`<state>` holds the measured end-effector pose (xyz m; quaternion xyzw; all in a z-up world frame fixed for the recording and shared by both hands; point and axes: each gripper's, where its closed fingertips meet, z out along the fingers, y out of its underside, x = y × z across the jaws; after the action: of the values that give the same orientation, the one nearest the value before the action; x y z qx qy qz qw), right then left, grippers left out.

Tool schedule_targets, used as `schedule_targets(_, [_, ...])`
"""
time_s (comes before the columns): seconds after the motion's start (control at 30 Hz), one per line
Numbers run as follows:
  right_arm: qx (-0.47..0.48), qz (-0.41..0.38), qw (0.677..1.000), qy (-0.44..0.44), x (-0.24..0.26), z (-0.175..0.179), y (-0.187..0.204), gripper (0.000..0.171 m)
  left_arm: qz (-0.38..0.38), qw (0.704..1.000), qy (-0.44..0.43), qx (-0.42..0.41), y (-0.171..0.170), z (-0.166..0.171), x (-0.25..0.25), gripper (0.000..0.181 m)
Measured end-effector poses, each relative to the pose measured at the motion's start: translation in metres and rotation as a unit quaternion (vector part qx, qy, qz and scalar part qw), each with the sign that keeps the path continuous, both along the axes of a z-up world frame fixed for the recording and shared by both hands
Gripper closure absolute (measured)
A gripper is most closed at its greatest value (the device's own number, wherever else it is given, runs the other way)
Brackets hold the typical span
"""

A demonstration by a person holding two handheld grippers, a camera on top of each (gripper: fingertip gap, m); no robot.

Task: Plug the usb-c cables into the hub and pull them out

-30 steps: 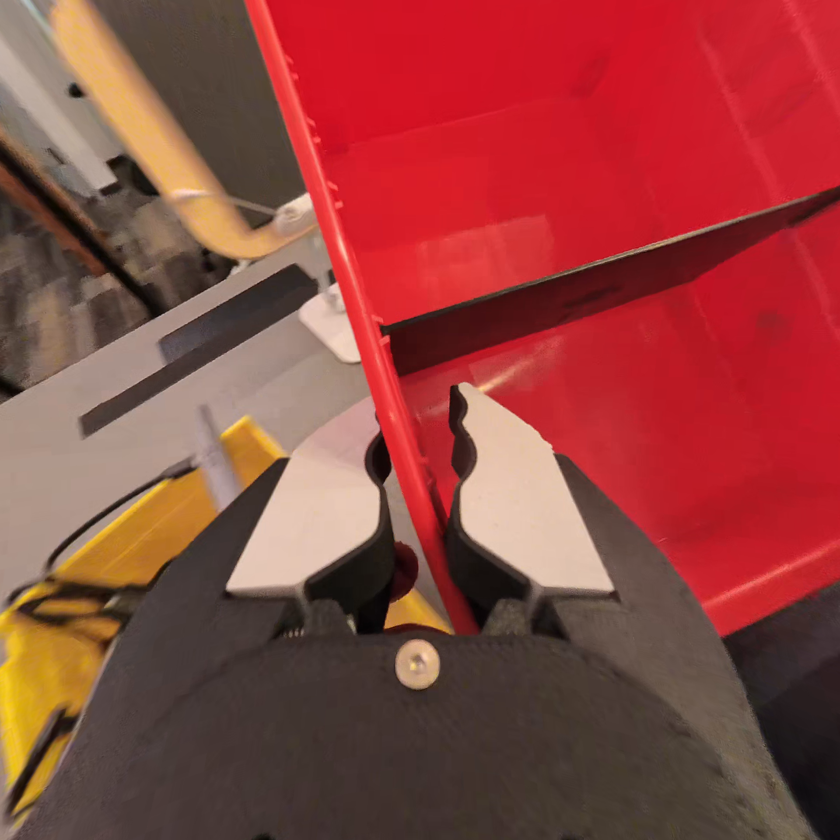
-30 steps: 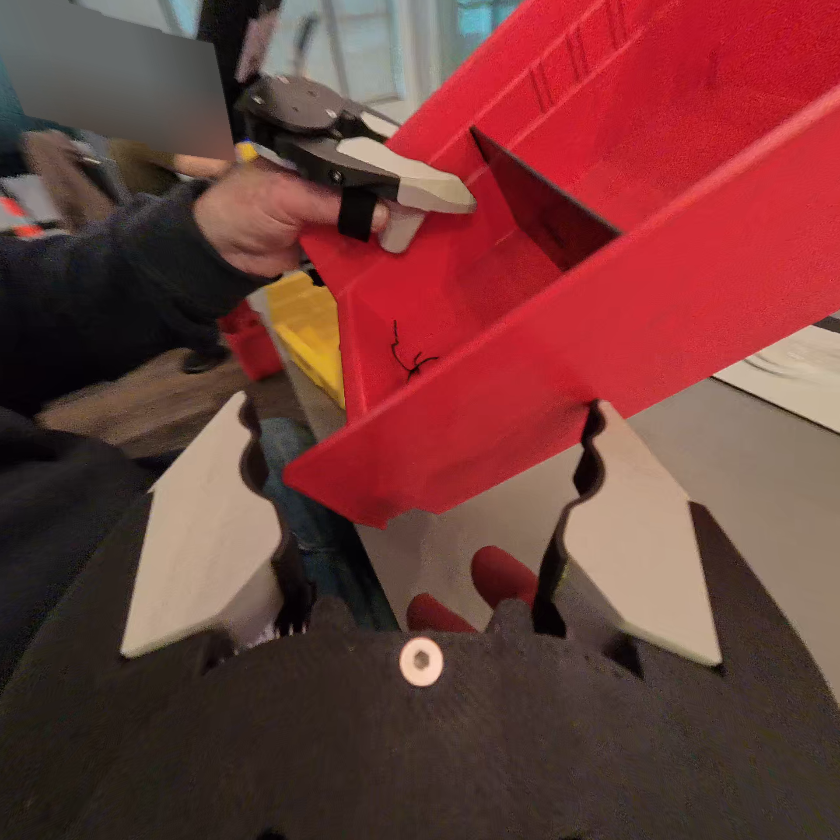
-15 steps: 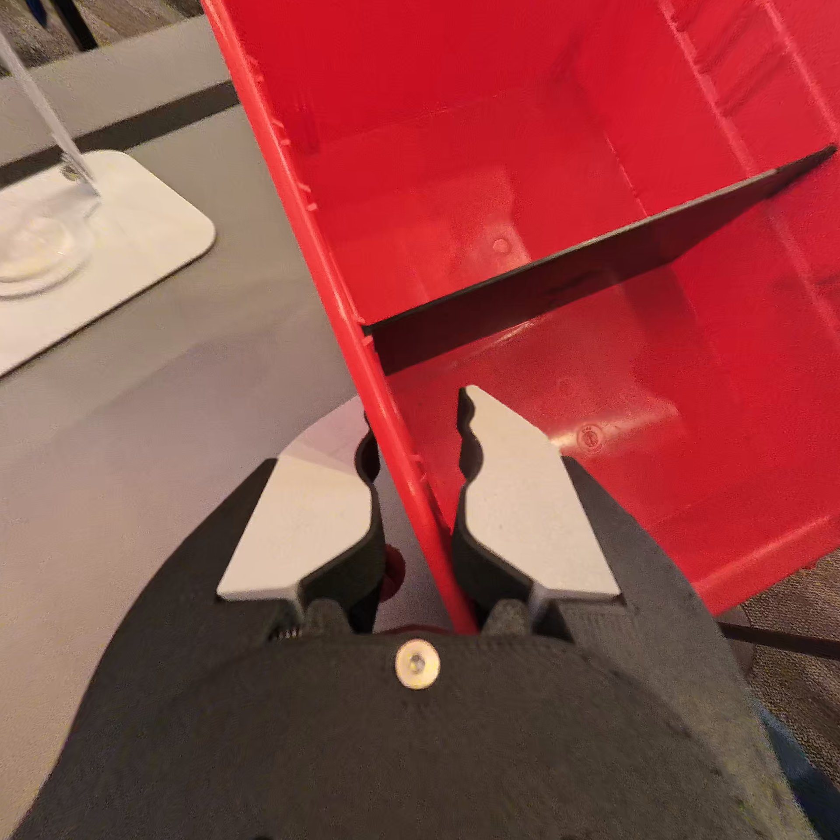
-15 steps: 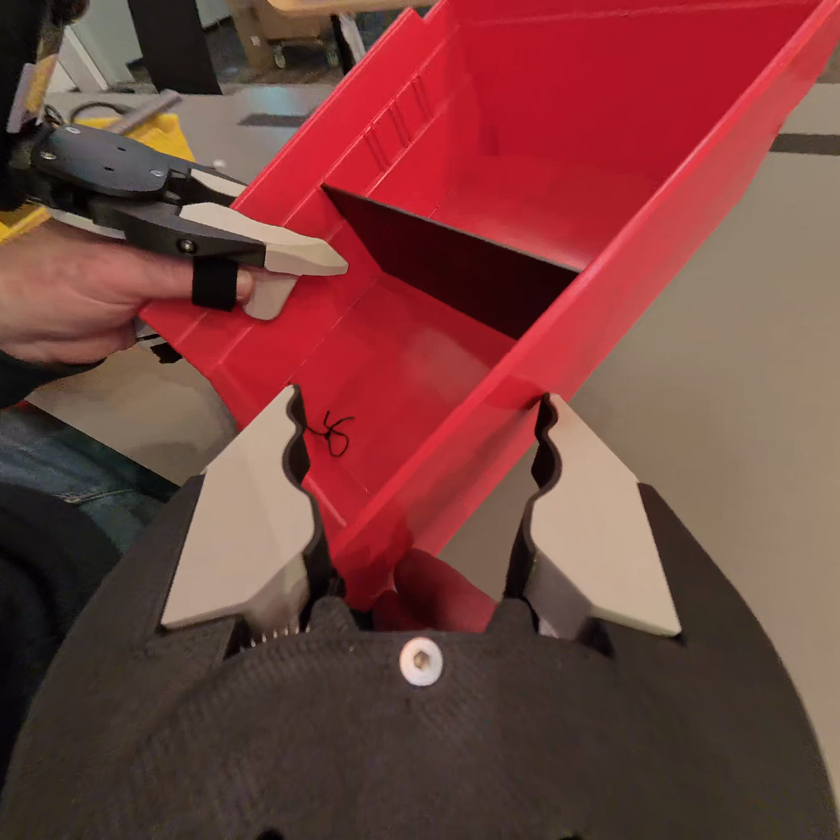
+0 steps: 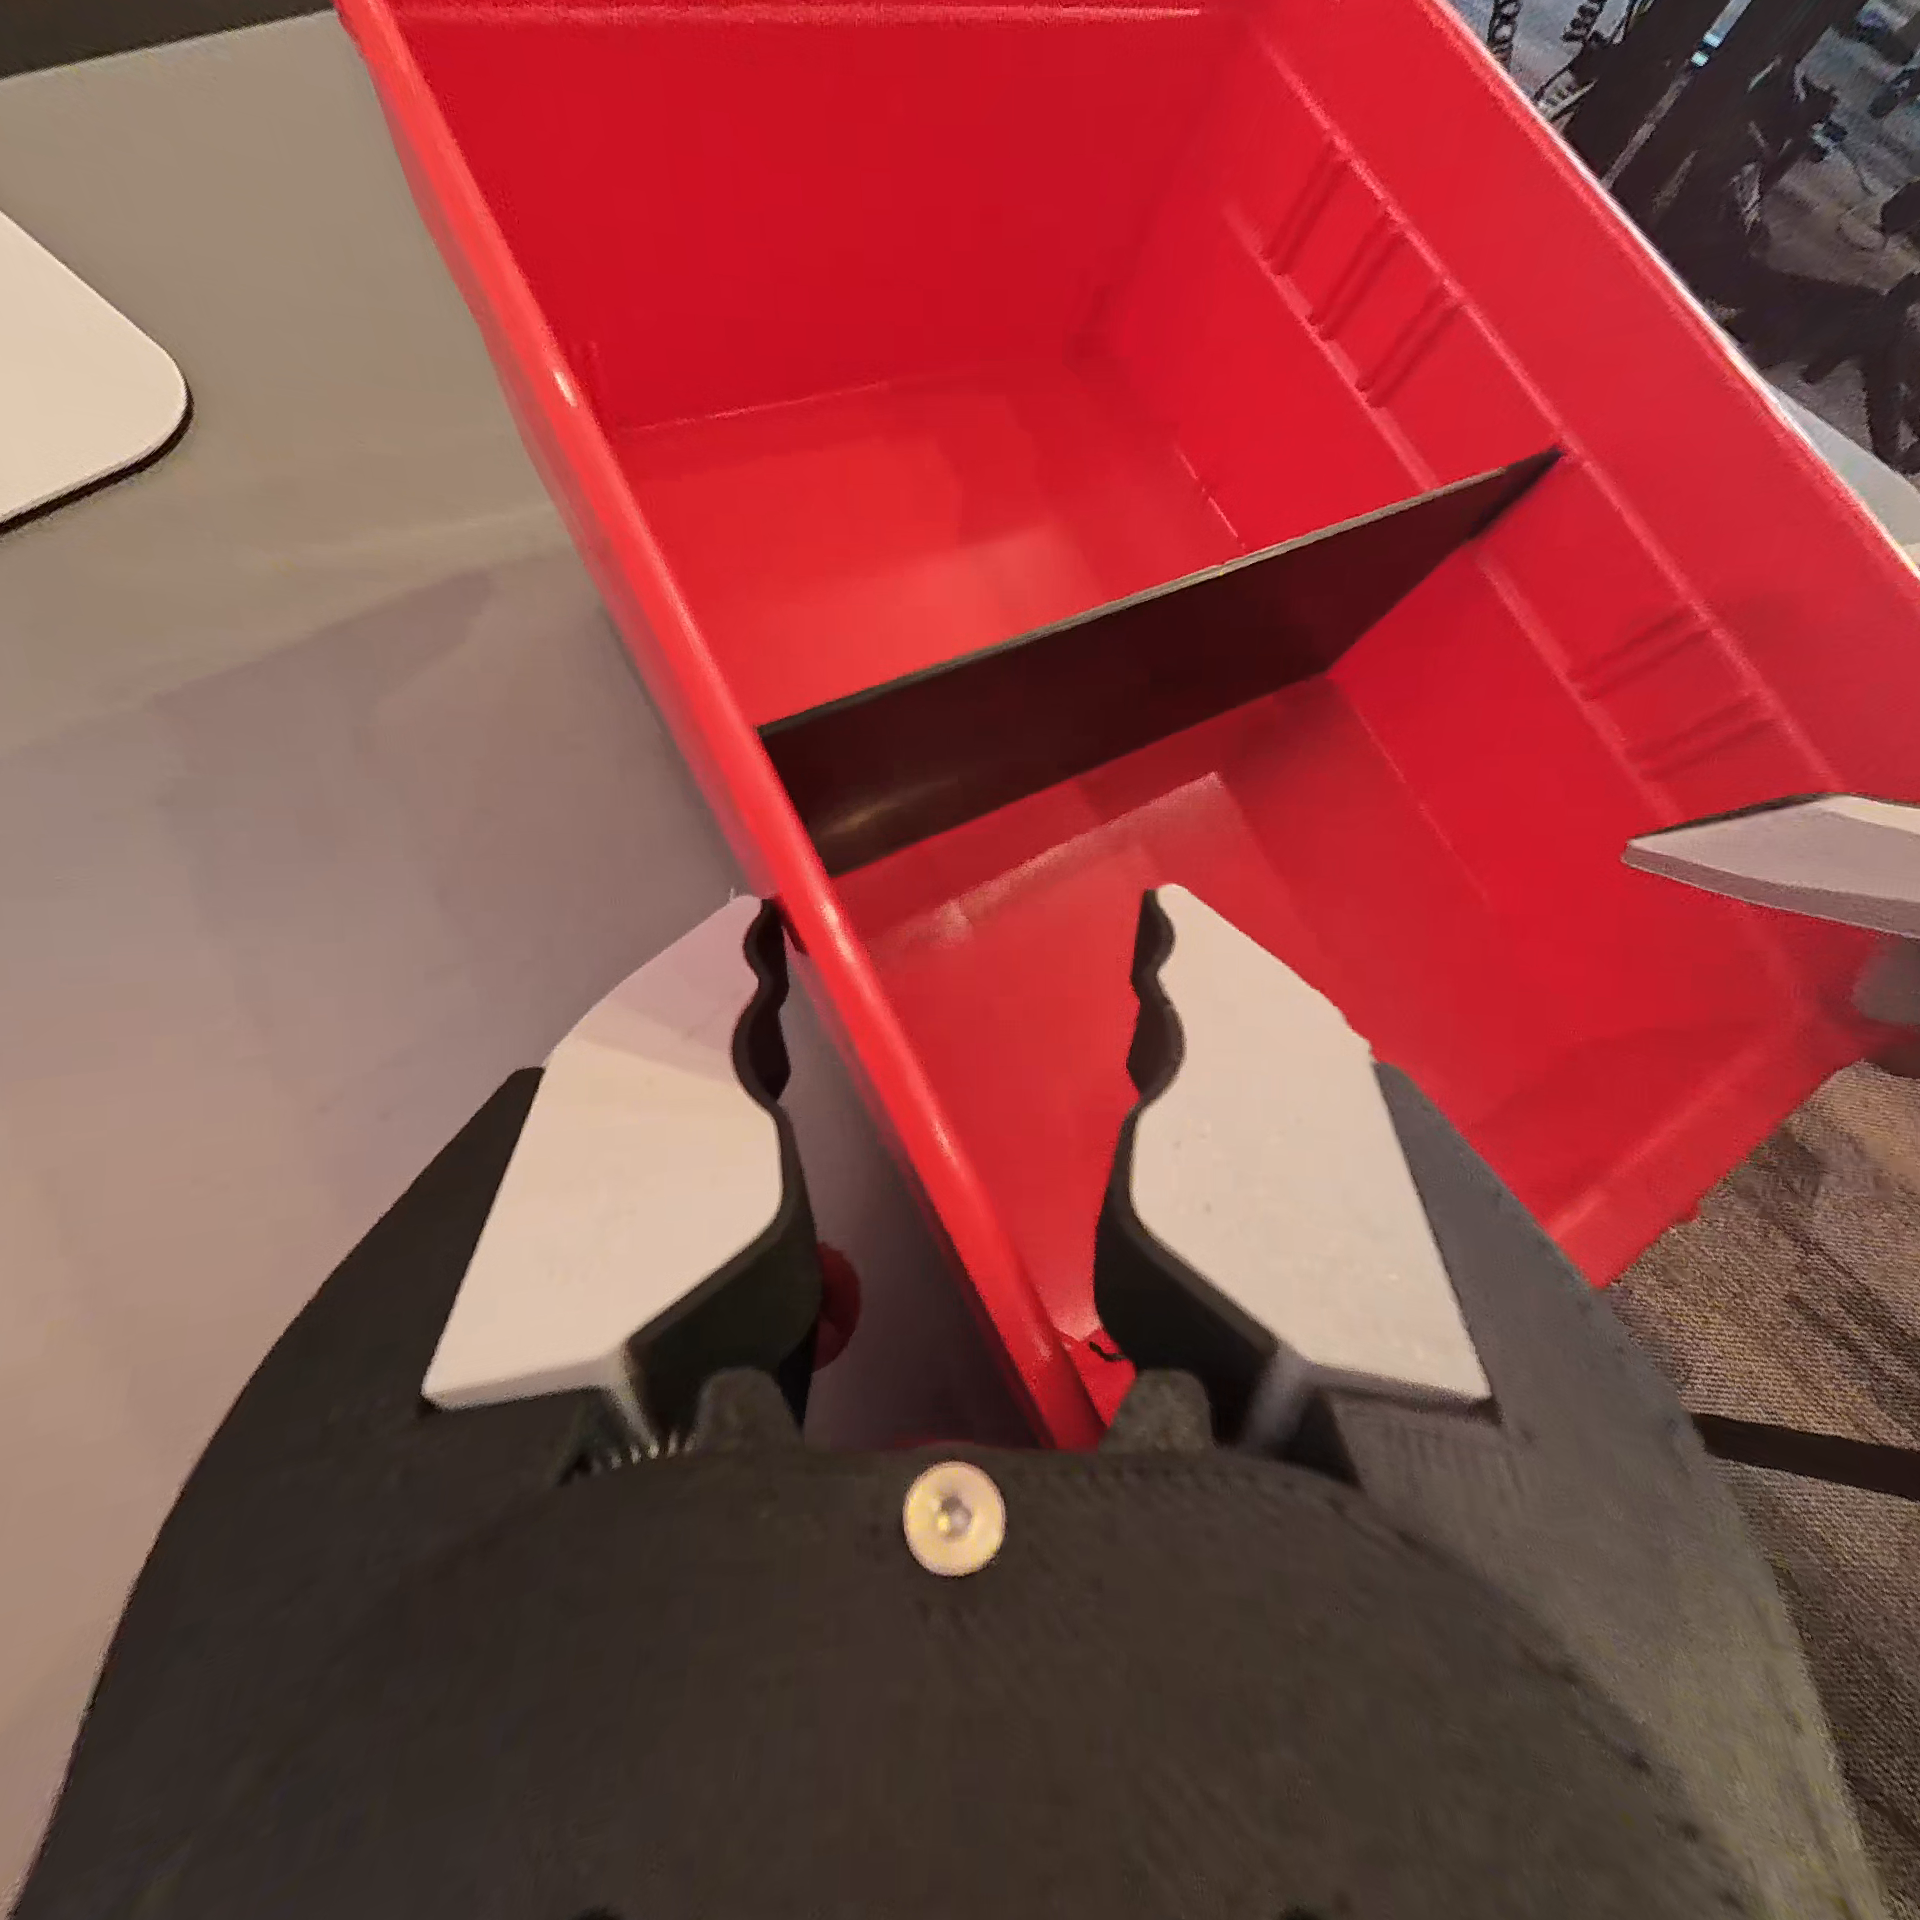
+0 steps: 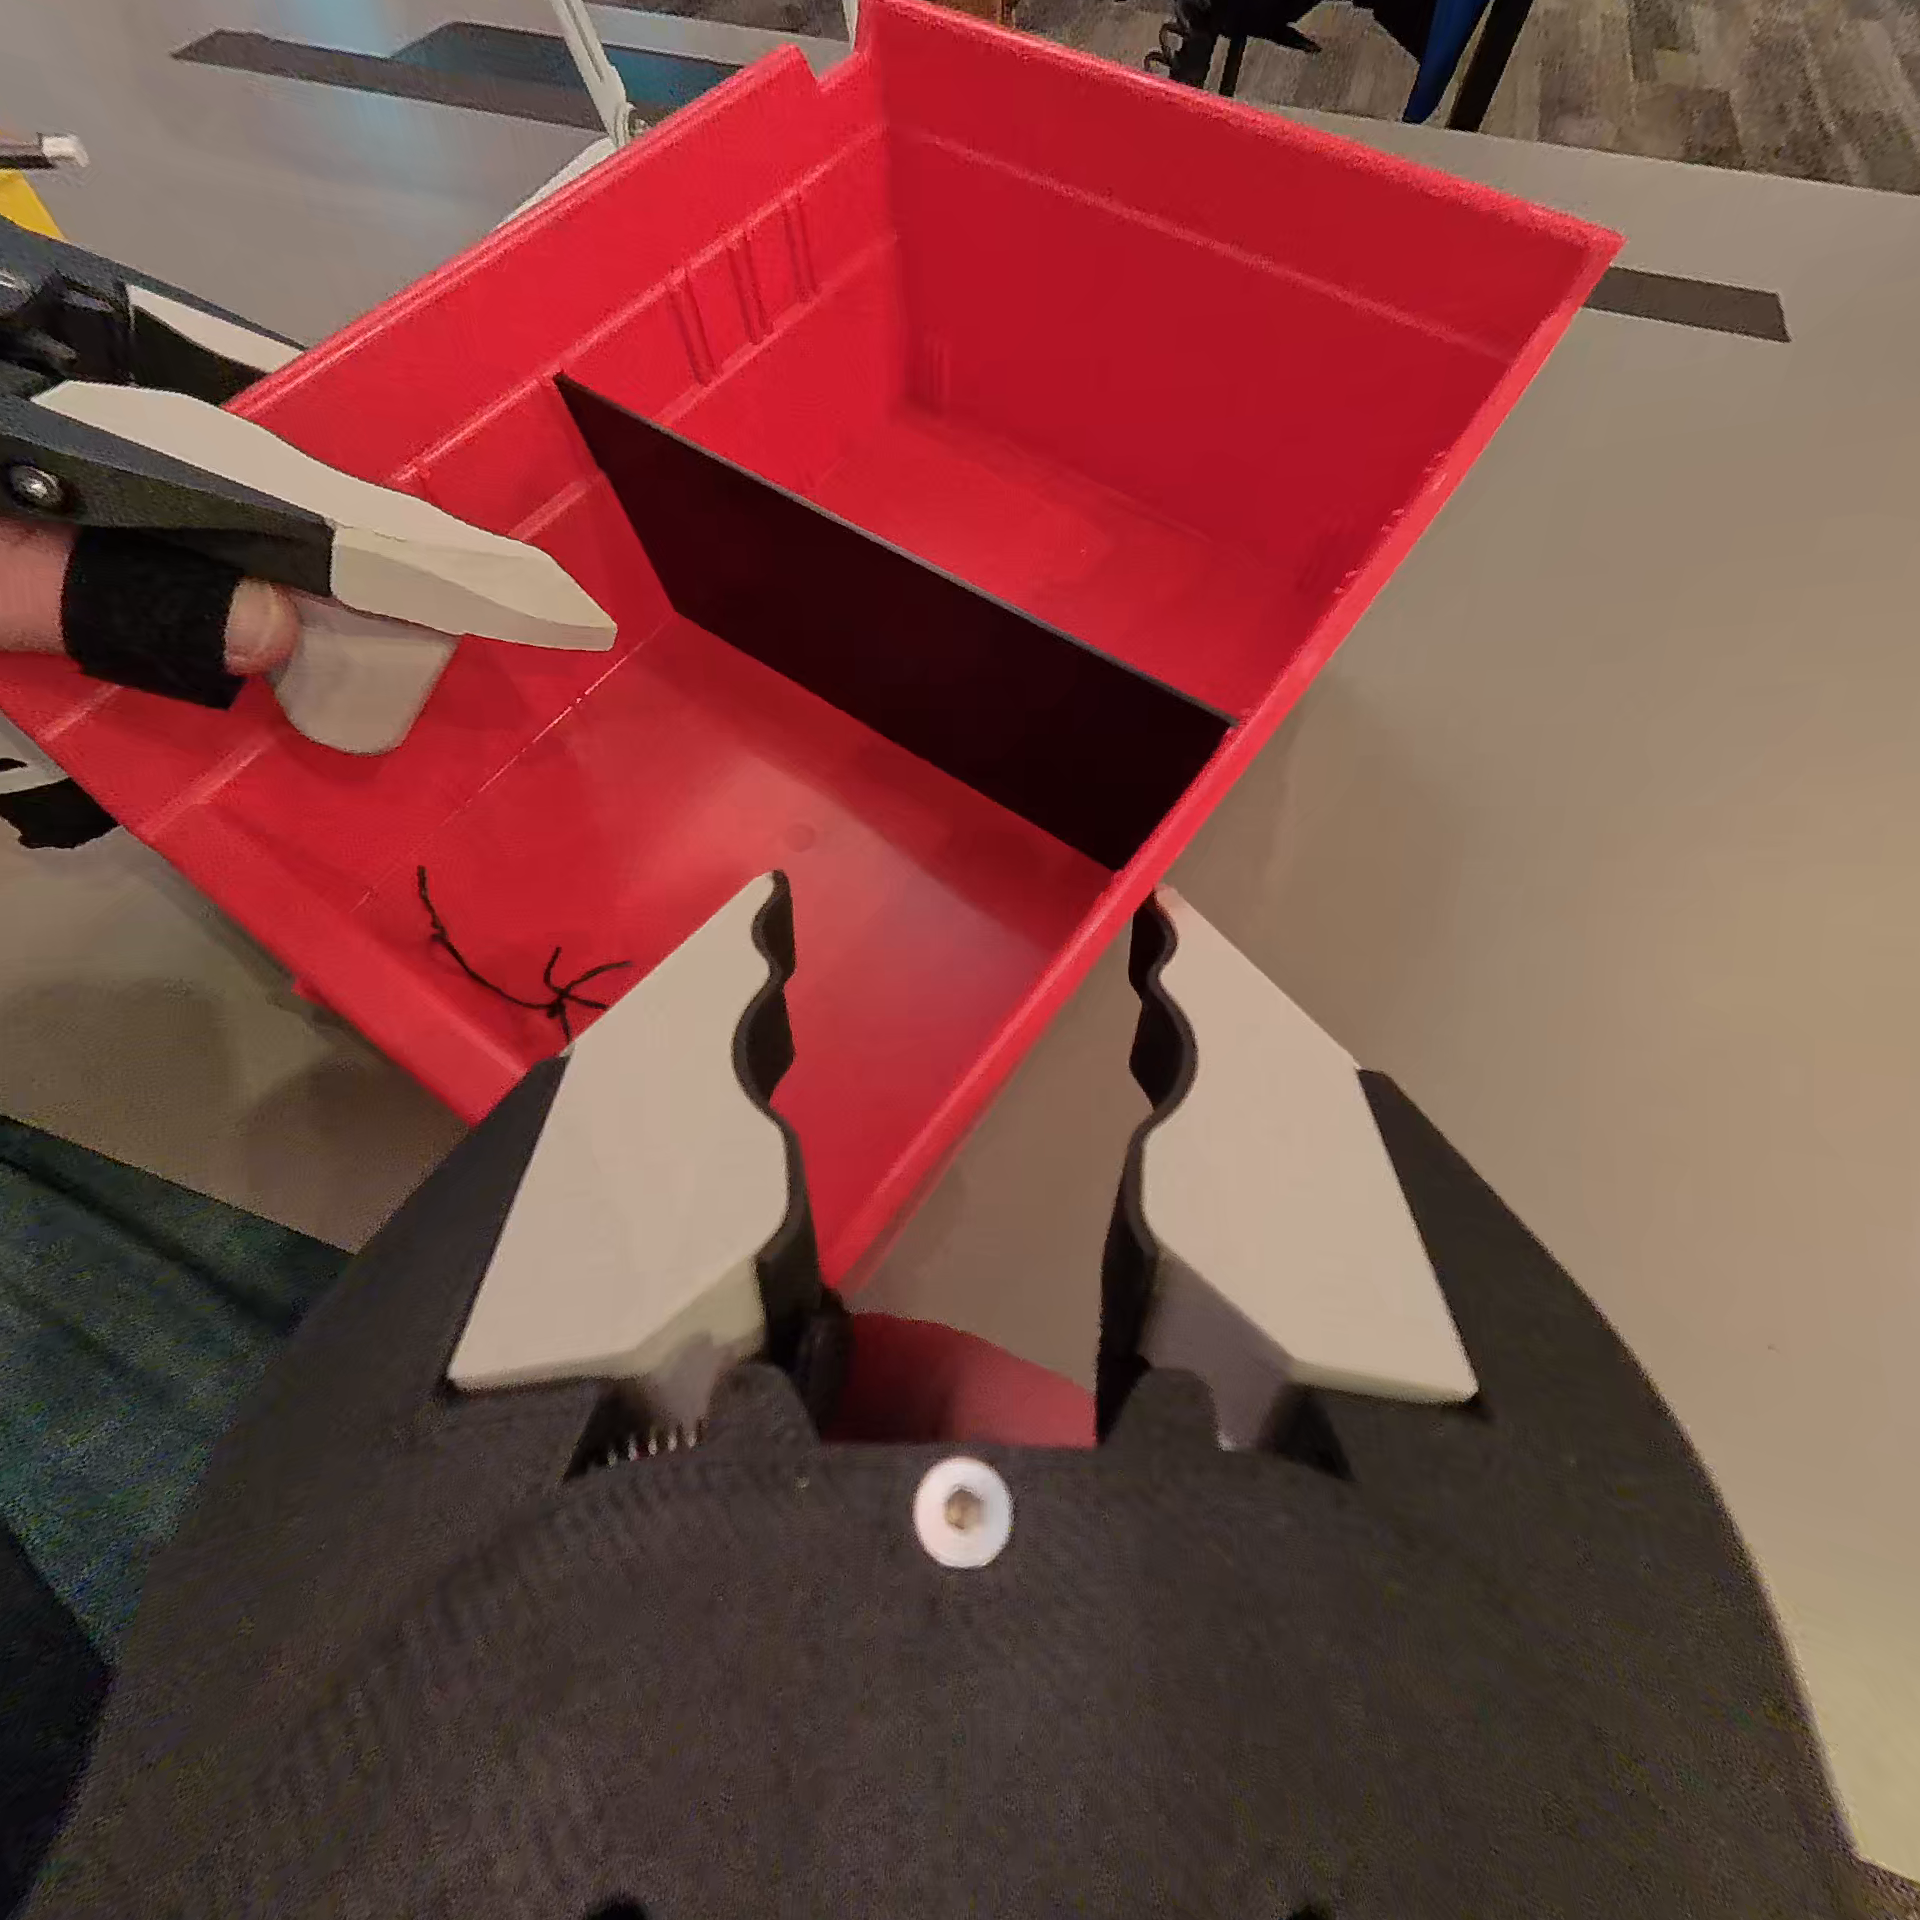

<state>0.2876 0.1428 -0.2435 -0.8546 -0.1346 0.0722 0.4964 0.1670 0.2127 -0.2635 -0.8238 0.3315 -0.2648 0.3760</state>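
Red bin [image 6: 1195, 343] sits on a grey table [image 6: 1662, 727], its near end reaching the table's near edge. A black divider [image 6: 894, 623] splits it into near and far compartments, both bare apart from a black thread scrap [image 6: 520, 966] in the near one by the front wall. No hub or usb-c cables show in either view, so can't say where they are. Left gripper [image 5: 961, 914]: jaws apart, straddling the bin's left wall w/ one finger outside and one inside; the outer fingertip looks to touch the wall, the inner one stands clear, so it's released, not clamping. Right gripper [image 6: 961, 904]: also spread, straddling the bin's right wall near its front corner, w/ a gap either side of the wall. Only the right wrist view shows the thread, the person's hand [image 6: 125, 613] w/ a black finger strap behind the left gripper [image 6: 488, 623], a yellow corner at far left, and dark strips on the table top. Only the left wrist view shows a white rounded pad [image 5: 73, 405] on the table's left side, carpet floor [image 5: 1787, 1247] past the near edge, plus one pale finger of the right gripper [image 5: 1787, 852] poking over the bin's right wall. Bin is glossy plastic w/ slot ribs along the inner side walls.
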Motion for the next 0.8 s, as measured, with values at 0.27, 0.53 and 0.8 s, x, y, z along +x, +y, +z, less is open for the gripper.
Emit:
schedule_targets(0.27, [0.001,-0.012,0.999,-0.037,0.007,-0.001,0.005,0.115,-0.005,1.0,-0.005,-0.008,-0.002,-0.001,0.004,0.11])
schedule_targets(0.53, [0.007,-0.027,0.998,-0.064,0.017,0.0,0.01,0.119,-0.012,1.0,-0.016,-0.01,-0.007,-0.001,0.01,0.099])
schedule_targets(0.8, [0.039,-0.067,0.991,-0.112,0.051,0.007,0.017,0.125,-0.099,0.992,-0.055,-0.056,-0.041,0.019,0.022,0.067])
